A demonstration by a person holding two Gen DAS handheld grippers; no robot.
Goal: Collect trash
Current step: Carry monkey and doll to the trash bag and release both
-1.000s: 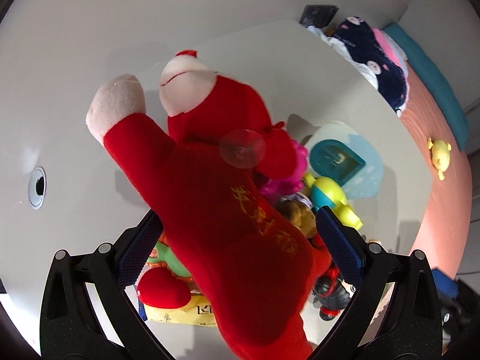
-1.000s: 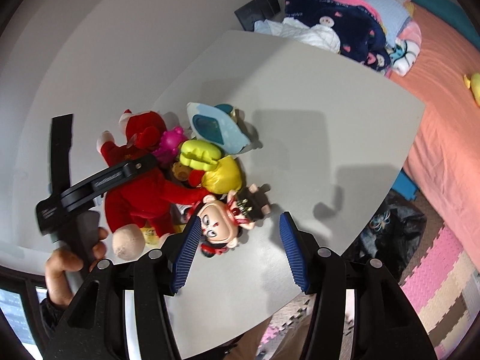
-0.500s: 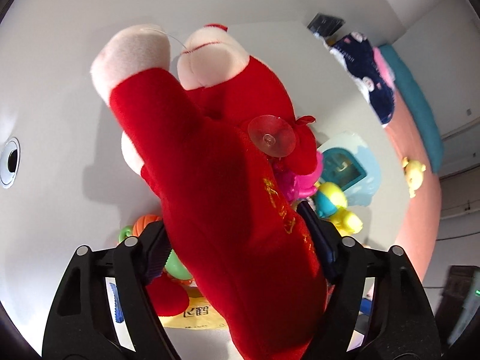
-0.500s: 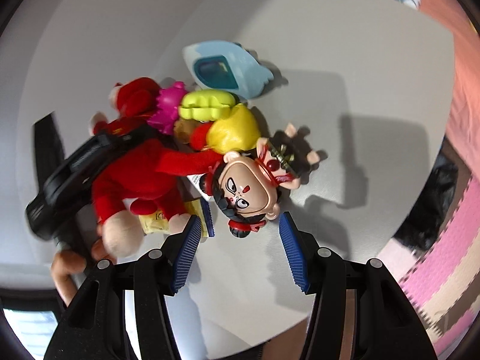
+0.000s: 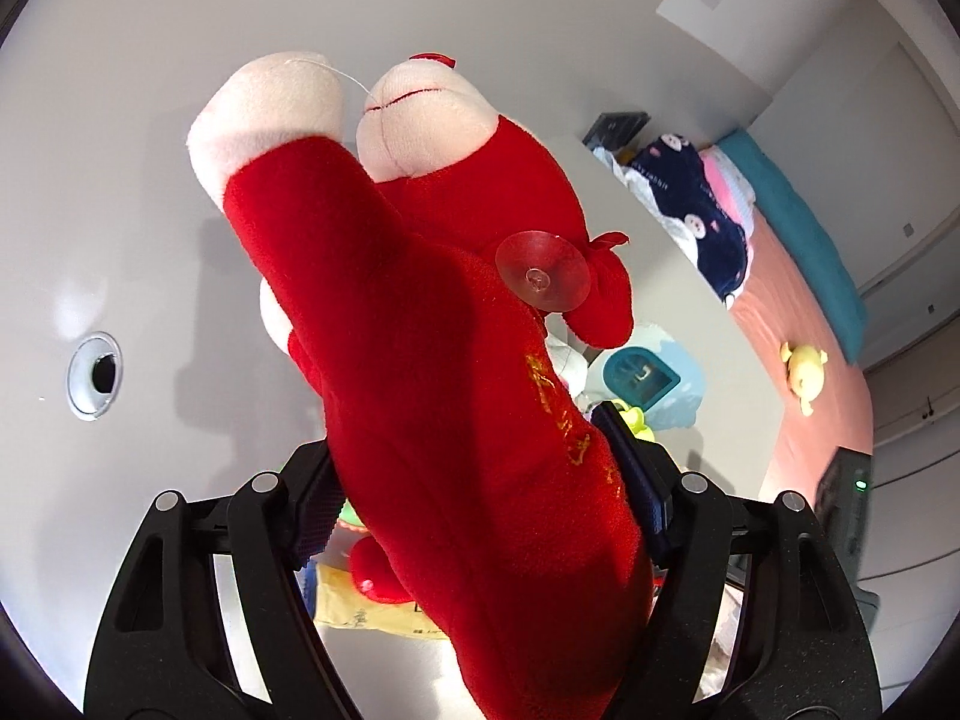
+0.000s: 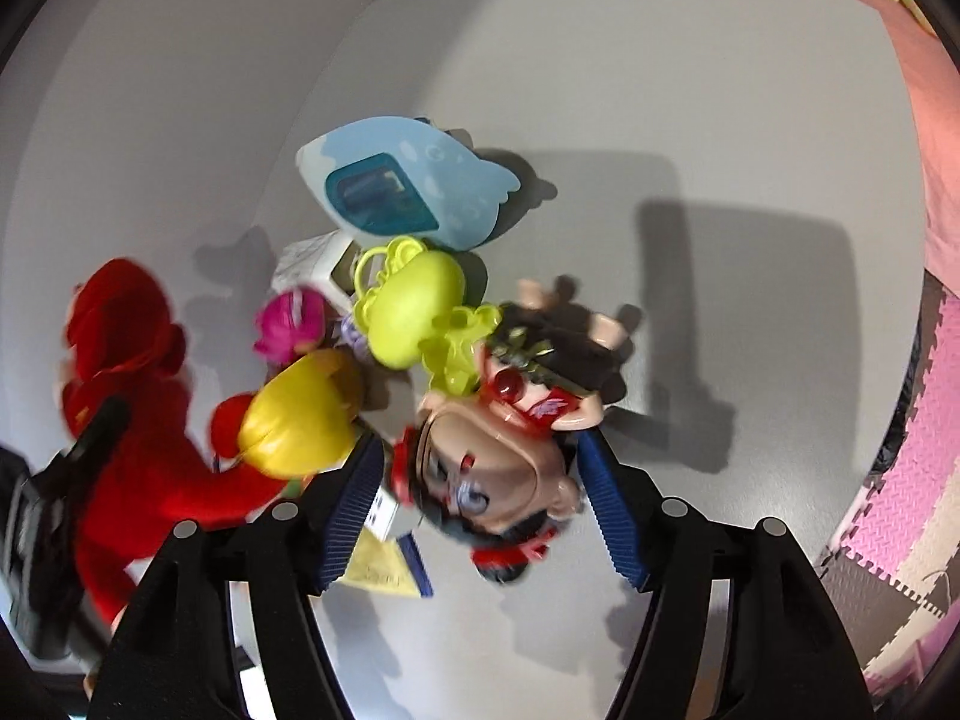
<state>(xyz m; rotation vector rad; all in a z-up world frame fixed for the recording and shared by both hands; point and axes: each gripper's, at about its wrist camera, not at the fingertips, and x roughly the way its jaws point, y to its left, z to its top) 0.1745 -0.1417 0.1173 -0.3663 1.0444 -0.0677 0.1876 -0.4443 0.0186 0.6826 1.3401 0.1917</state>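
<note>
Left gripper [image 5: 480, 510] clamps red plush toy [image 5: 444, 396], frame centre, lifted off white table [image 5: 120, 192]. Right gripper [image 6: 480, 504] jaws opening around big-headed doll [image 6: 498, 474], lower centre, pads apart from it. Toy pile and yellow packet [image 6: 378, 570] uncollected; task early.

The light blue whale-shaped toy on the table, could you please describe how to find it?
On the grey table, a heap of toys sits left of centre. The whale toy lies at the heap's far edge, behind the lime-green toy; it alone is pale blue, with a teal window.
</note>
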